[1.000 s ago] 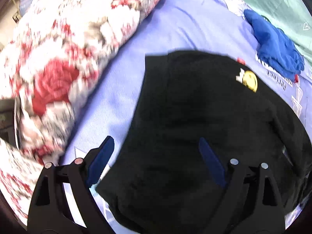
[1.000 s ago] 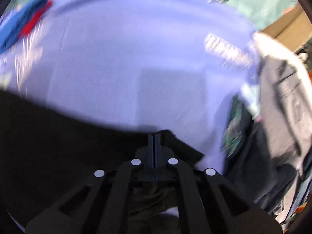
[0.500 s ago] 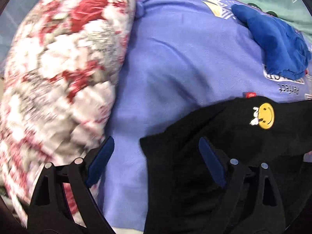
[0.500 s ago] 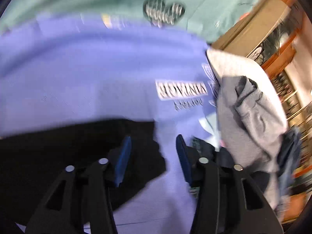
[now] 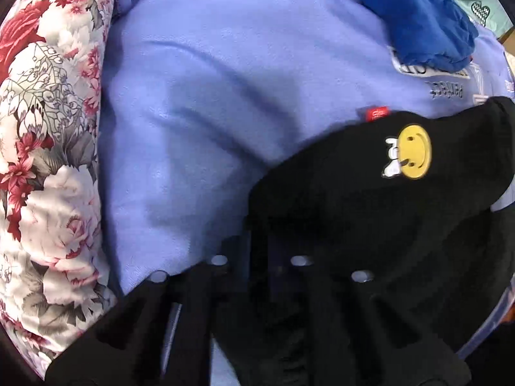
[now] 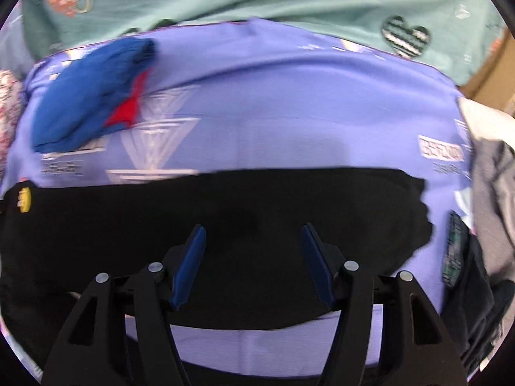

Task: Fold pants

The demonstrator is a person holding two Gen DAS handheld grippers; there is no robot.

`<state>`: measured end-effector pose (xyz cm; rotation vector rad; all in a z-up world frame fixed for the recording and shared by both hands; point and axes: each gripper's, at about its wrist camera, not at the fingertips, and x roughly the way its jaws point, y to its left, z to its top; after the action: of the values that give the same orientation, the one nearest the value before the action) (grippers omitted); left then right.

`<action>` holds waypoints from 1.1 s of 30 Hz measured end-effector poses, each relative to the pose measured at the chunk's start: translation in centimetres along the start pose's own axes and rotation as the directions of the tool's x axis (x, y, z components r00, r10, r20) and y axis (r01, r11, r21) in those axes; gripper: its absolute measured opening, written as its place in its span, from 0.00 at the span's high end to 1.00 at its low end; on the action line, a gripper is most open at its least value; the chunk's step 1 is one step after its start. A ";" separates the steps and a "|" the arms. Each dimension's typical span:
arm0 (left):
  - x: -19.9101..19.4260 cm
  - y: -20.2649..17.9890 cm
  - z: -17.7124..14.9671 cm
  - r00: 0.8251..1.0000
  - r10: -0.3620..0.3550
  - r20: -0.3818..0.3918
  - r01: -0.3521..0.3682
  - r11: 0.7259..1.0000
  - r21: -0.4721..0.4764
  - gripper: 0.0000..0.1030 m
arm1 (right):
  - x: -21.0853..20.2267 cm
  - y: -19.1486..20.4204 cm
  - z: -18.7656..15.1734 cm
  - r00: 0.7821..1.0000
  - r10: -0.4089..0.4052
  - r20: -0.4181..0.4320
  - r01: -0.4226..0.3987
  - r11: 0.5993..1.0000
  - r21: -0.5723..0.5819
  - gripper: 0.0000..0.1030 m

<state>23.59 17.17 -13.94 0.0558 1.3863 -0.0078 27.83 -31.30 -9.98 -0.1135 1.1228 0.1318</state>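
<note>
We are looking down on a bed, and at the far left a flowered quilt is bunching up along the edge of a lilac sheet. Next to it, our left gripper is pinching the near corner of the black pants, its jaws closed tight on the cloth. The pants are lying flat across the sheet, and a yellow smiley patch is showing on their upper layer, with a small red tag peeking out just above the edge. Beyond them a folded blue garment is sitting on the sheet, apart from the pants. Further right, our right gripper is hovering over the pants with its jaws apart, having just been opening, and nothing is caught between its blue pads. At the far right a heap of grey clothes is lying beside the pants' ragged end.
</note>
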 end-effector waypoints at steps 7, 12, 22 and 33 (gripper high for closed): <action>-5.5 0.8 -1.8 0.985 -0.079 0.154 0.086 0.996 -0.036 0.93 | 1.7 8.7 3.3 0.988 0.148 -0.049 -0.156 0.934 -0.321 0.39; -8.7 1.7 -4.1 0.962 -0.120 0.245 0.146 0.985 -0.089 0.93 | 6.1 12.4 4.1 0.982 0.094 -0.162 -0.163 0.851 -0.499 0.39; -10.6 0.9 -4.7 0.953 -0.105 0.283 0.134 0.987 -0.086 0.93 | 6.1 15.0 4.1 0.973 0.087 -0.215 -0.204 0.762 -0.615 0.96; -5.2 3.4 -0.9 0.983 0.028 0.179 0.015 0.973 -0.232 0.84 | 4.6 15.6 9.1 0.997 -0.053 0.050 0.071 0.873 -0.482 0.35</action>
<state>21.88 20.49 -8.85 -0.1332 1.1963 0.1518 35.38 -14.29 -10.62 -0.5943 1.0290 0.3571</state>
